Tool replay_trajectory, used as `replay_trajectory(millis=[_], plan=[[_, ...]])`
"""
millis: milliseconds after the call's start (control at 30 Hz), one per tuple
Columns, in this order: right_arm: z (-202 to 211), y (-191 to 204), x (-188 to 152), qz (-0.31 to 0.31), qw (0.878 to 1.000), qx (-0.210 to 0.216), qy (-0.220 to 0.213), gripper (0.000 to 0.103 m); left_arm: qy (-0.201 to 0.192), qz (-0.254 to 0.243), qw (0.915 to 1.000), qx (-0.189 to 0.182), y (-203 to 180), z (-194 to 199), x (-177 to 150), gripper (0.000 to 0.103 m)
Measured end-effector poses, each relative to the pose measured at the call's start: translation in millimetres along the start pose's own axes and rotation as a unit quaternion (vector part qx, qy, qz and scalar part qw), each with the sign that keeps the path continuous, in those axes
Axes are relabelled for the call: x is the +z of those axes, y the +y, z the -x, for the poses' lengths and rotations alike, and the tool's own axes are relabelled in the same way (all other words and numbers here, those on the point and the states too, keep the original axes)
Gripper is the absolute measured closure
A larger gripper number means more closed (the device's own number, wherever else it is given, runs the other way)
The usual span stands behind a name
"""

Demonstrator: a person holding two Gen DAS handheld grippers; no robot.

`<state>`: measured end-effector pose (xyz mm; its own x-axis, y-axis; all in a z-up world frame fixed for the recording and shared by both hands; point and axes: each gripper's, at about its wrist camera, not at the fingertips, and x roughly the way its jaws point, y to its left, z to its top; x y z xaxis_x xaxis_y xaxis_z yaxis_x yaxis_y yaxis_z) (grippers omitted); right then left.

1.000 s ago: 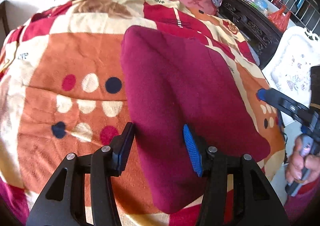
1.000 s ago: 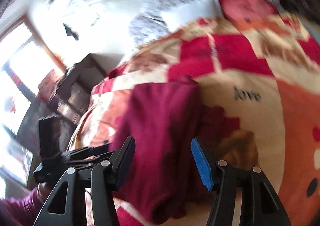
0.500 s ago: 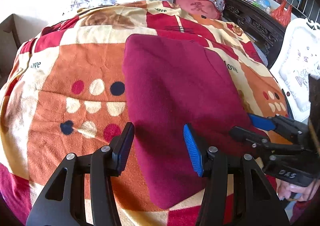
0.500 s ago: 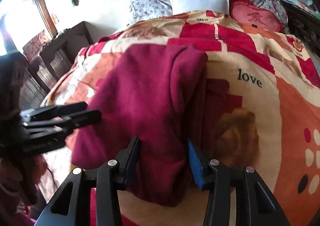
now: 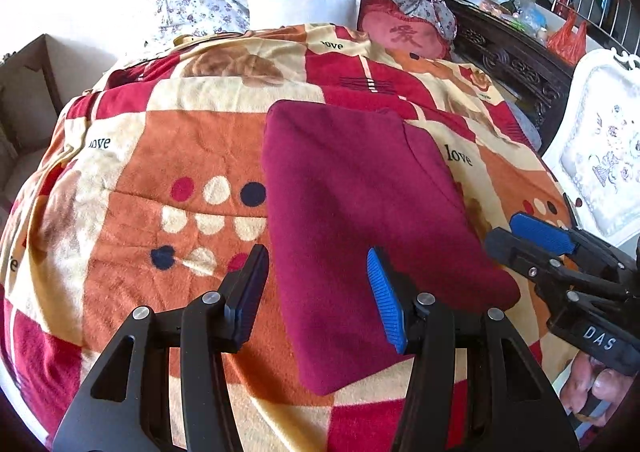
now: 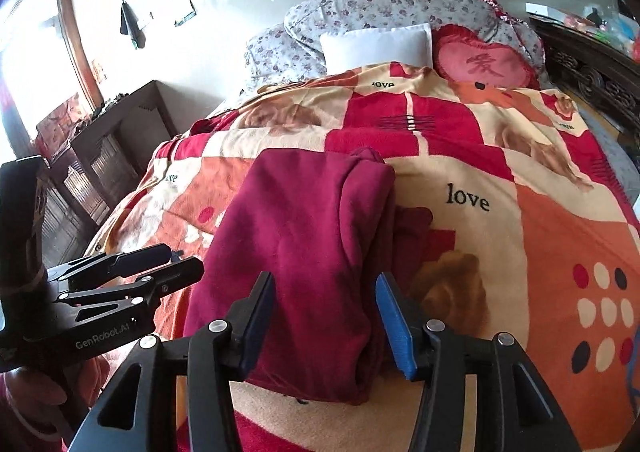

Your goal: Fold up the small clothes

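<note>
A dark red garment (image 5: 360, 219) lies folded into a long rectangle on the patterned blanket (image 5: 160, 179). It also shows in the right wrist view (image 6: 304, 252), with a thick folded edge on its right side. My left gripper (image 5: 316, 292) is open and empty, hovering over the garment's near left edge. My right gripper (image 6: 324, 312) is open and empty over the garment's near end. Each gripper shows in the other's view: the right one at the garment's right edge (image 5: 536, 244), the left one at its left edge (image 6: 152, 264).
Pillows (image 5: 304, 7) and a red heart cushion (image 5: 404, 35) lie at the head of the bed. A dark carved wooden frame (image 5: 516, 63) and a white chair (image 5: 600, 155) stand on the right. A dark wooden cabinet (image 6: 100, 155) stands on the left.
My right gripper swung in from the side to the garment's near end, its jaws narrowing and then opening again. My left gripper rose and pulled back slightly, staying open.
</note>
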<state>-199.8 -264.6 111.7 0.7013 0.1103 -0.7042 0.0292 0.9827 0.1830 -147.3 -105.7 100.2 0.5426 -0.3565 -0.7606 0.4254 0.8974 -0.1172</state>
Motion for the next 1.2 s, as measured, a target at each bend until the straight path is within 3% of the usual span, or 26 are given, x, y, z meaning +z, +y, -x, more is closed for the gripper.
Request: replay_trajectory(millis=[200,567,667,1200], plan=[[3.3,2.6,-4.2,-0.010,1.000,0.000,-0.005,0.034,-0.006,0.000,1.0000,0.004,-1.0,6.6,-1.8,0.052],[4.9,-0.7,-4.1,-0.019,1.000,-0.003,-0.001,0.033,-0.017,-0.006,0.9998,0.011,-7.6,14.8,1.3,0.051],[5.5,-1.6,-3.7,-0.020,1.000,-0.004,-0.001,0.033,-0.018,-0.002,0.9998,0.008,-7.1,15.6,1.2,0.030],[2.4,0.3,-3.2,-0.018,1.000,0.001,0.003,0.033,-0.013,0.004,0.9997,0.019,-2.6,16.0,0.6,0.030]])
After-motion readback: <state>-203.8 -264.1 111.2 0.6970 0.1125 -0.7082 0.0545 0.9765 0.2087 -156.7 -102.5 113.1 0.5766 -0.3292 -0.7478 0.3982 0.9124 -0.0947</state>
